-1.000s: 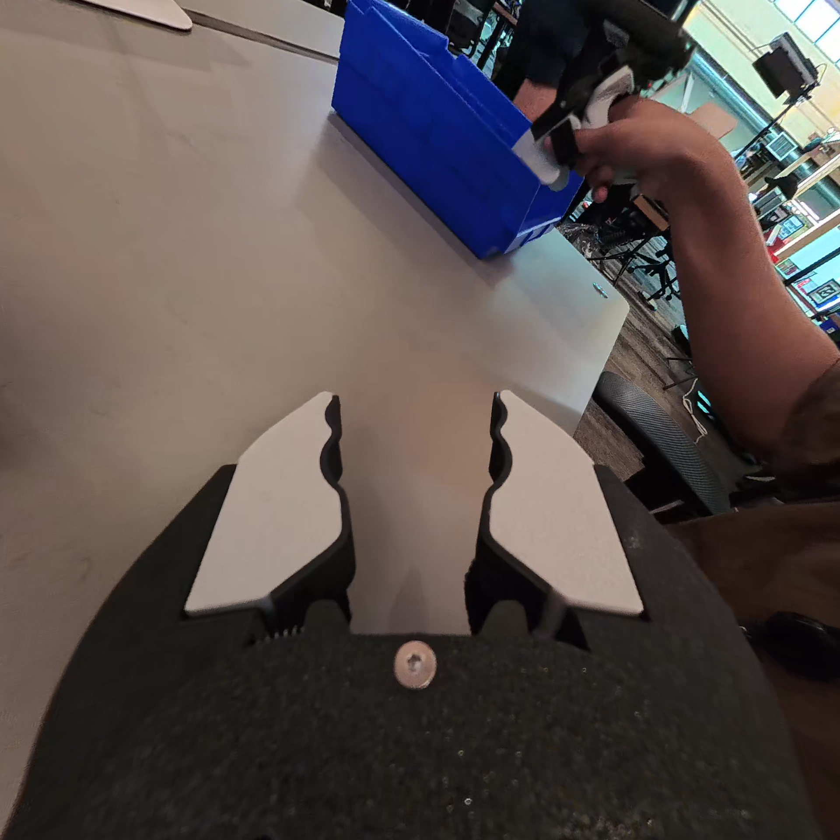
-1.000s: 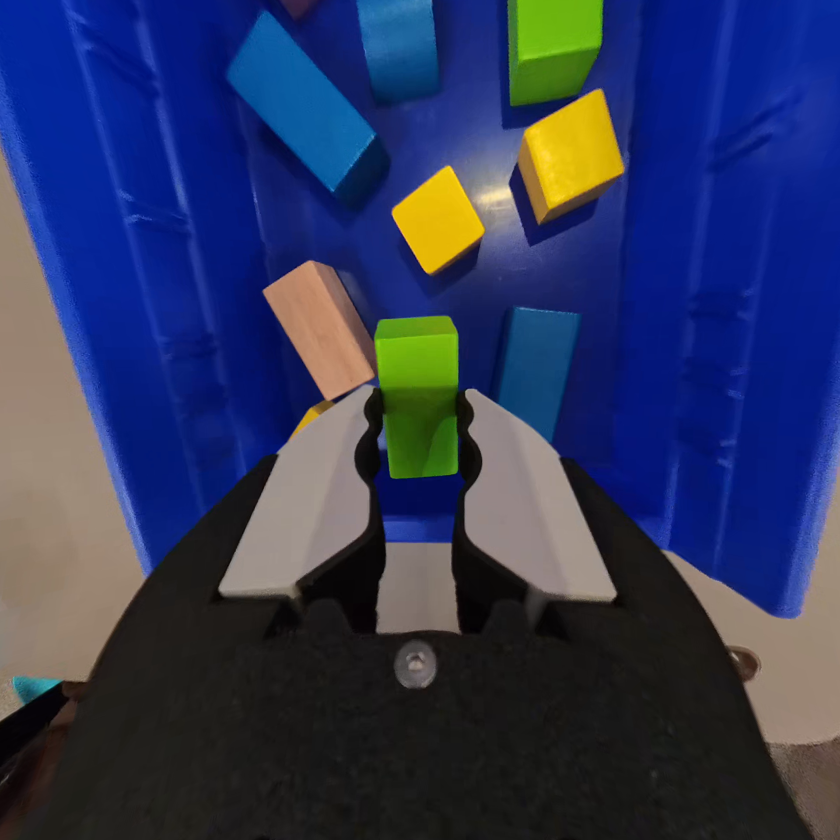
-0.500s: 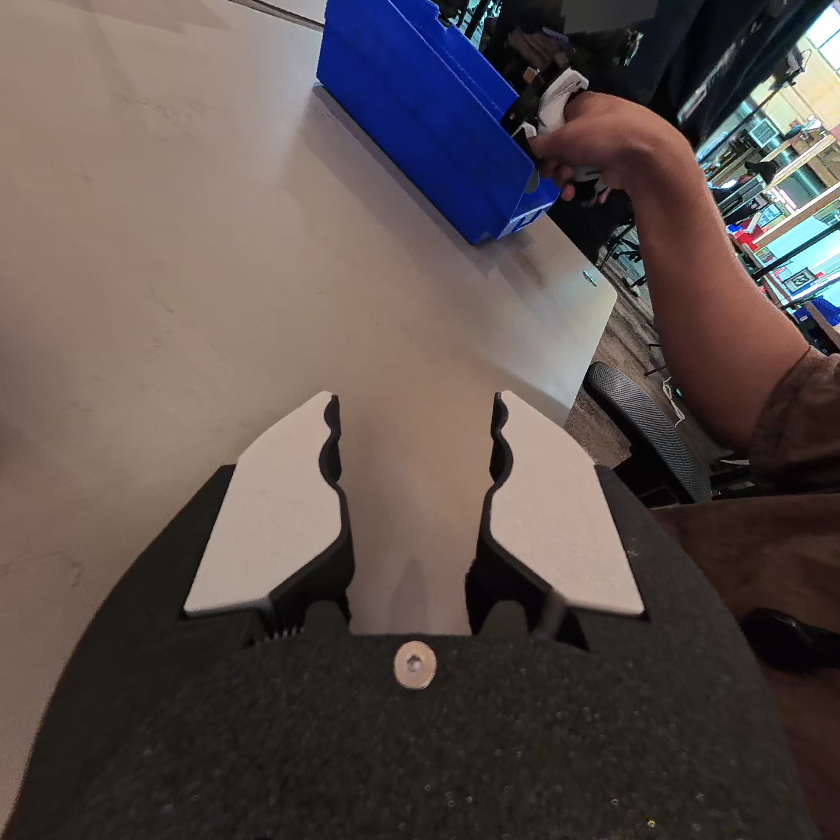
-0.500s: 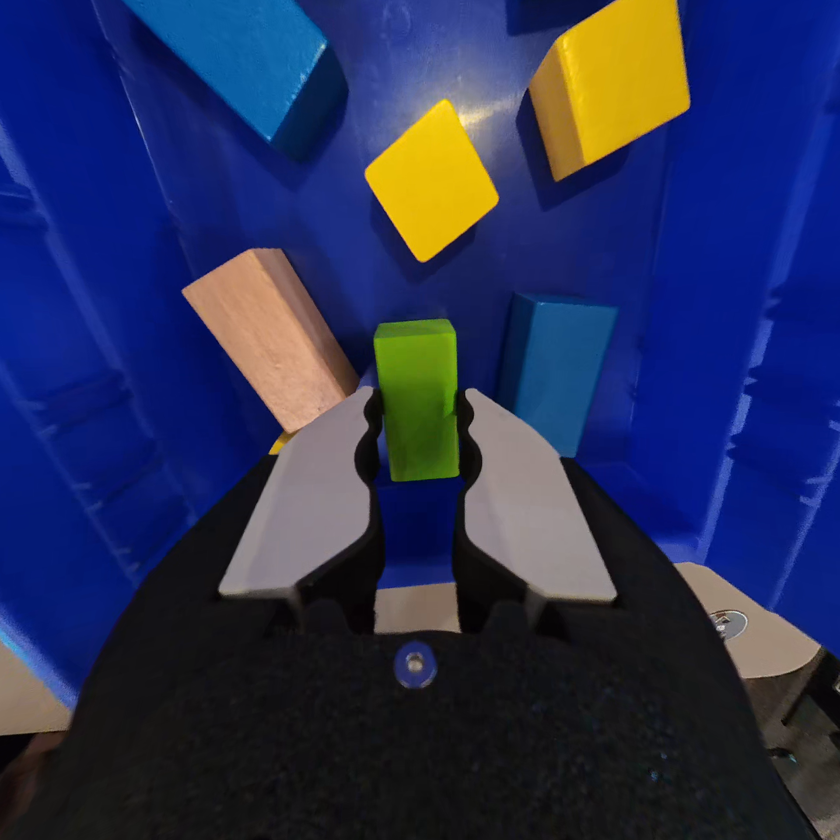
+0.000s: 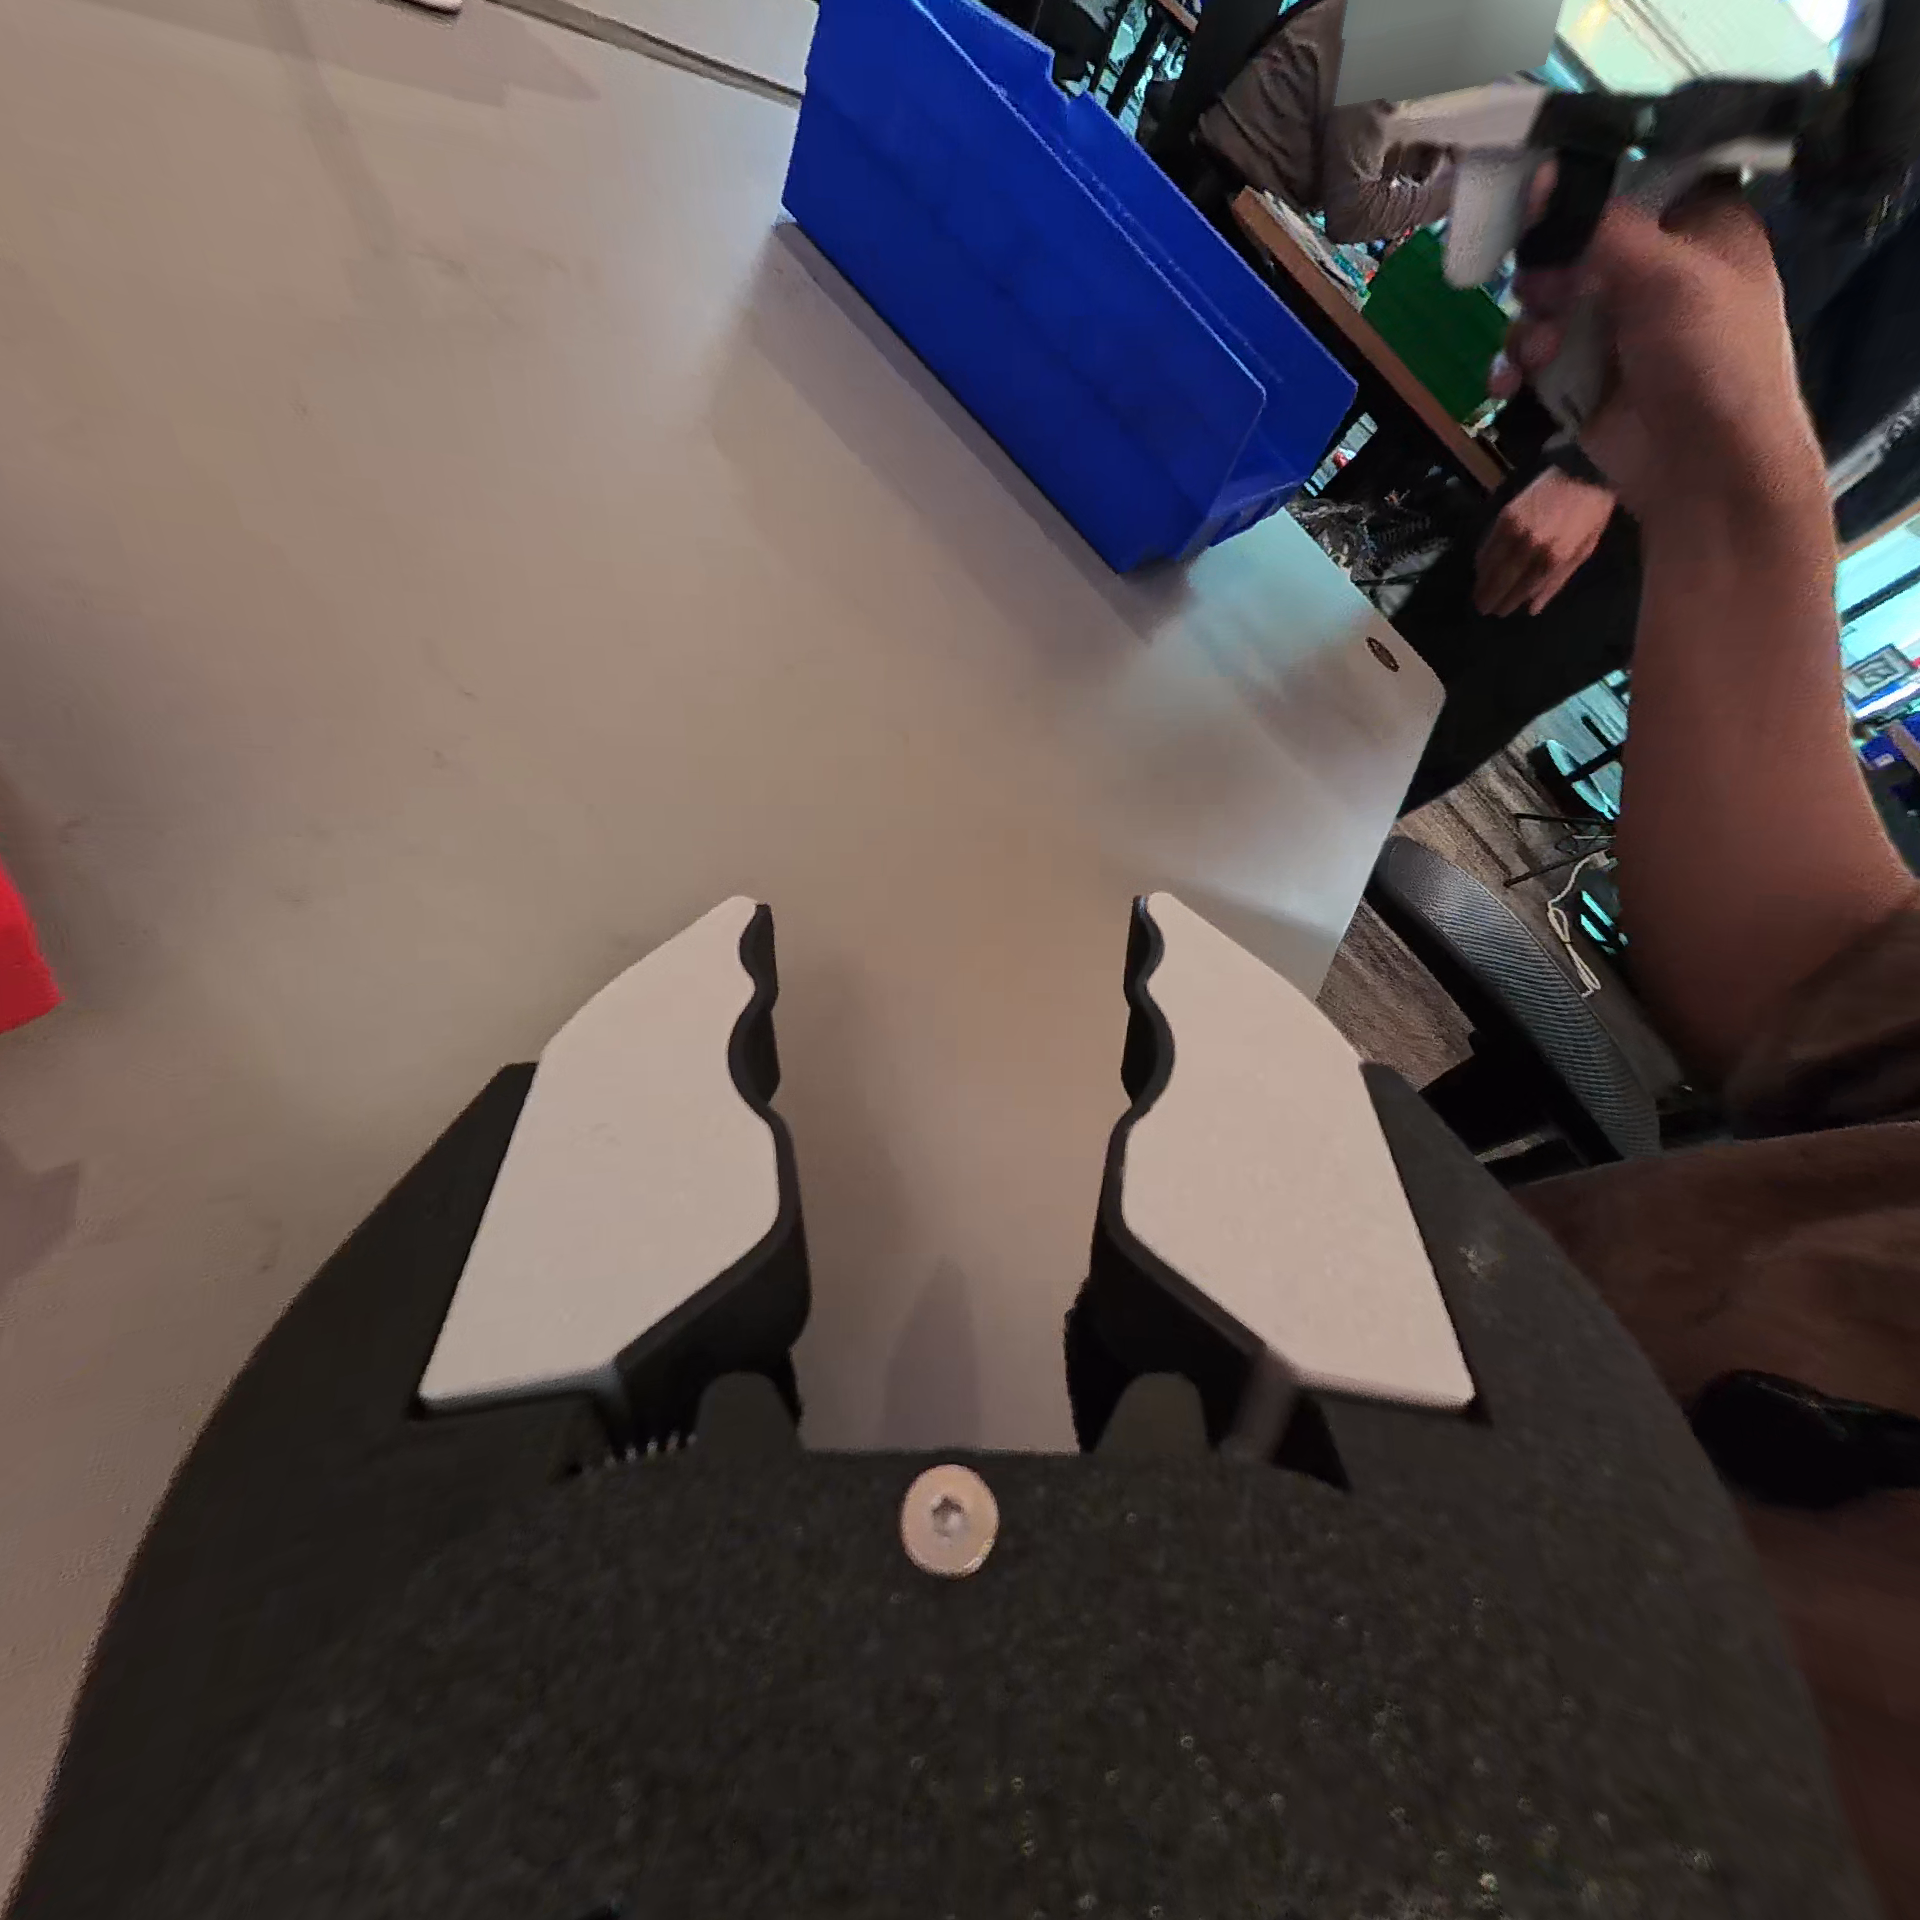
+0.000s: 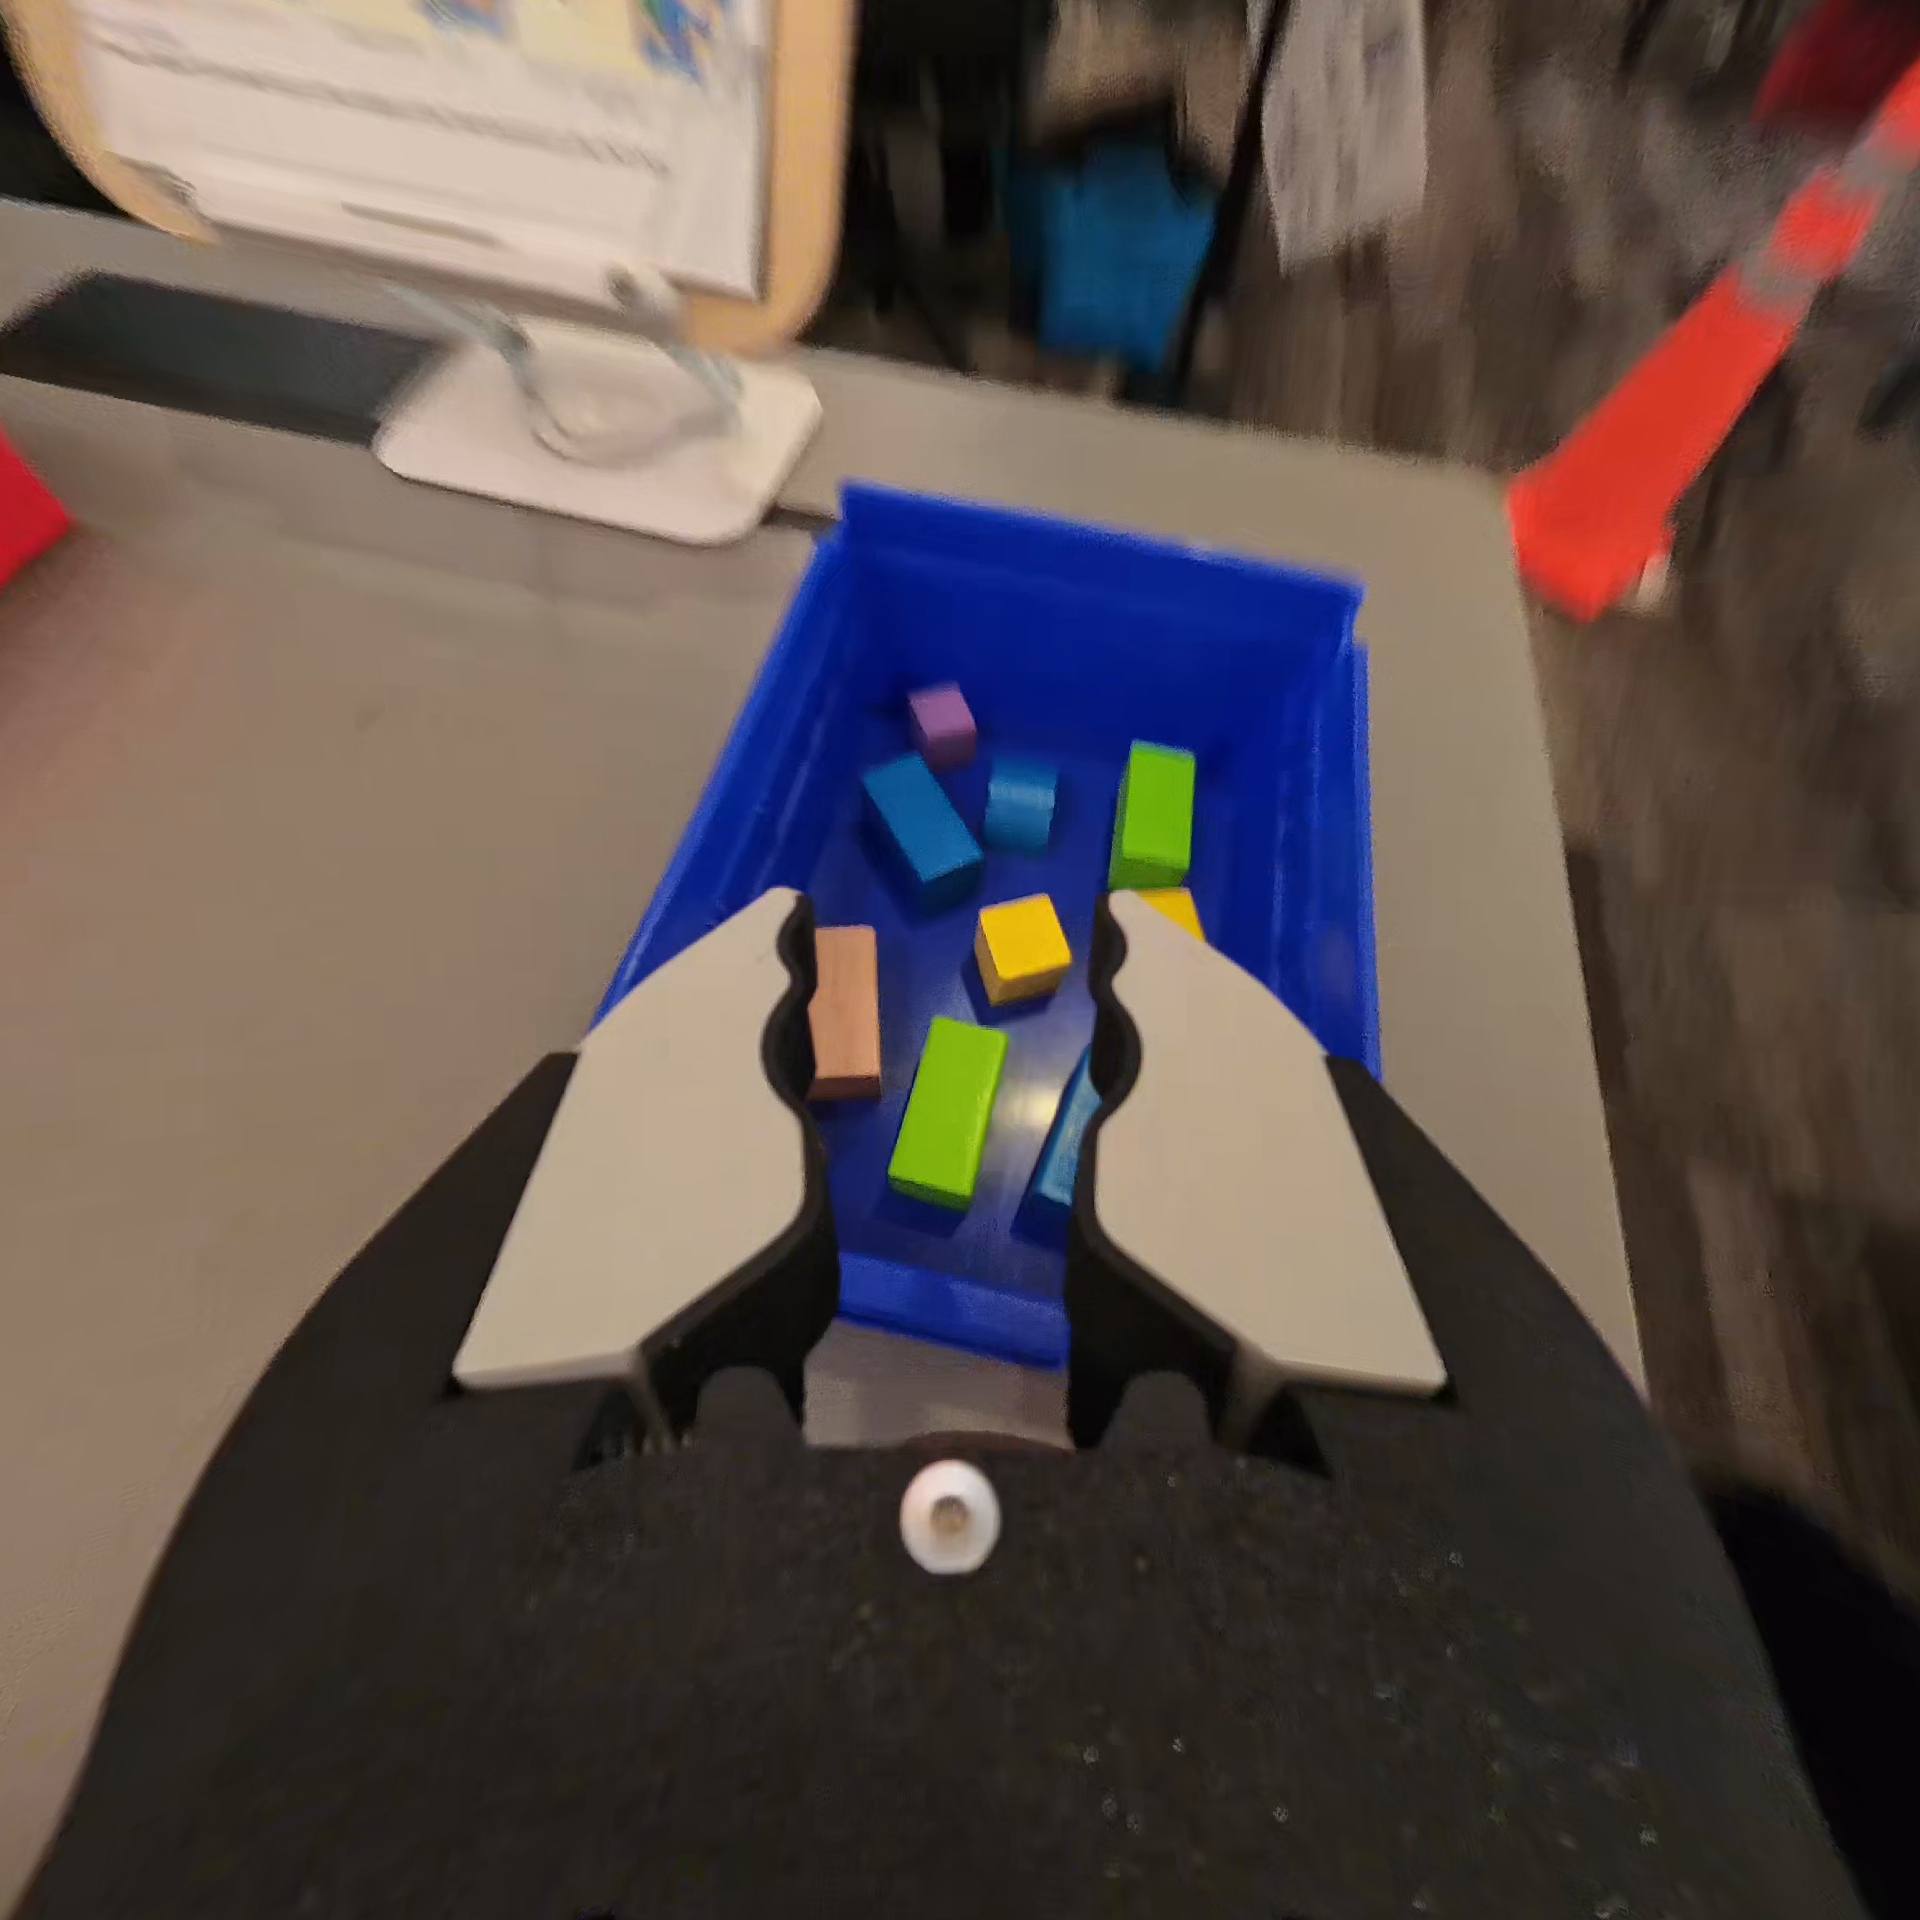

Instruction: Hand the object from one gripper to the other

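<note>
Right gripper (image 6: 948, 914), jaws apart and empty, above blue bin (image 6: 1340, 831) of blocks.

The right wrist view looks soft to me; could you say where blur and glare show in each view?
Right wrist view: background smeared, blue bin soft, glare beside the green block, right gripper sharp. Left wrist view: sharp, except the blurred hand.

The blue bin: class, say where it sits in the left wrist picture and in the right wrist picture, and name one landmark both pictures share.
Left wrist view: the blue bin is at upper centre, seen from its side, contents hidden.
Right wrist view: the blue bin is at centre, seen from above beyond the open right gripper, with coloured blocks inside.
Shared landmark: the grey table the bin stands on.
</note>
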The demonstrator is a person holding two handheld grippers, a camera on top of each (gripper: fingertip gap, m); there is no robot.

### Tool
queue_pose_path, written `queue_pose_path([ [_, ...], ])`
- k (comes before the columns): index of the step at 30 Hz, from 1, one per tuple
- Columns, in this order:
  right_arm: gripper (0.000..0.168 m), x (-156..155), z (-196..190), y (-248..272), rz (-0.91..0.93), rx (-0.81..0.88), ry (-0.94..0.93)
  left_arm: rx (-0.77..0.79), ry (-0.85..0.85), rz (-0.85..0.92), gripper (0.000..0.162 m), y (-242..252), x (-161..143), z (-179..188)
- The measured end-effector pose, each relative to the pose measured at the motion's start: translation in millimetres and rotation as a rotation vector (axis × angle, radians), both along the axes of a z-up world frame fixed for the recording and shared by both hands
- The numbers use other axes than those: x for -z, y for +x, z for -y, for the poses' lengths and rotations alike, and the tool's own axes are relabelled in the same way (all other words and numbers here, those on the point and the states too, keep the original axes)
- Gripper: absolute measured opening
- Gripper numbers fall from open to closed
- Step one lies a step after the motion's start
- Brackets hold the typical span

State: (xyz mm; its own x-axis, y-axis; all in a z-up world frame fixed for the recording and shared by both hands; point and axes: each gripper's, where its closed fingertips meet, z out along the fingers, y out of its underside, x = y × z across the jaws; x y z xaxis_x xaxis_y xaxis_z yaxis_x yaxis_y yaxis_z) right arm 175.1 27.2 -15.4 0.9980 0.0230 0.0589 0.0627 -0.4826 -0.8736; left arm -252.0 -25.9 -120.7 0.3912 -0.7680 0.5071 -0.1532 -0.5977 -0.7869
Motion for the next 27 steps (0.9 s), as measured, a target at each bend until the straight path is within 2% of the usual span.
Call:
queue_pose_path([
  [2,0.05,7,20,-14,0.031,-0.048,0.101,-0.004,0.019,0.003,0.064,0,-2,-1],
  [8,0.05,65,66,-68,-0.092,-0.106,0.248,-0.016,0.121,-0.049,0.065,1,-6,-4],
  [13,0.049,76,79,-78,-0.147,-0.088,0.371,-0.048,0.134,-0.089,0.063,-16,-35,-17],
  [16,0.047,74,80,-78,-0.116,-0.11,0.382,-0.179,0.112,-0.271,0.062,-56,-45,-53],
  [20,0.047,72,78,-79,-0.085,-0.137,0.381,-0.28,0.03,-0.543,0.063,-108,-32,-110],
  [23,0.047,73,76,-85,-0.097,-0.165,0.378,-0.267,-0.011,-0.656,0.064,-121,-18,-155],
  [27,0.046,78,75,-91,-0.068,-0.188,0.355,-0.335,-0.114,-0.766,0.067,-125,7,-219],
])
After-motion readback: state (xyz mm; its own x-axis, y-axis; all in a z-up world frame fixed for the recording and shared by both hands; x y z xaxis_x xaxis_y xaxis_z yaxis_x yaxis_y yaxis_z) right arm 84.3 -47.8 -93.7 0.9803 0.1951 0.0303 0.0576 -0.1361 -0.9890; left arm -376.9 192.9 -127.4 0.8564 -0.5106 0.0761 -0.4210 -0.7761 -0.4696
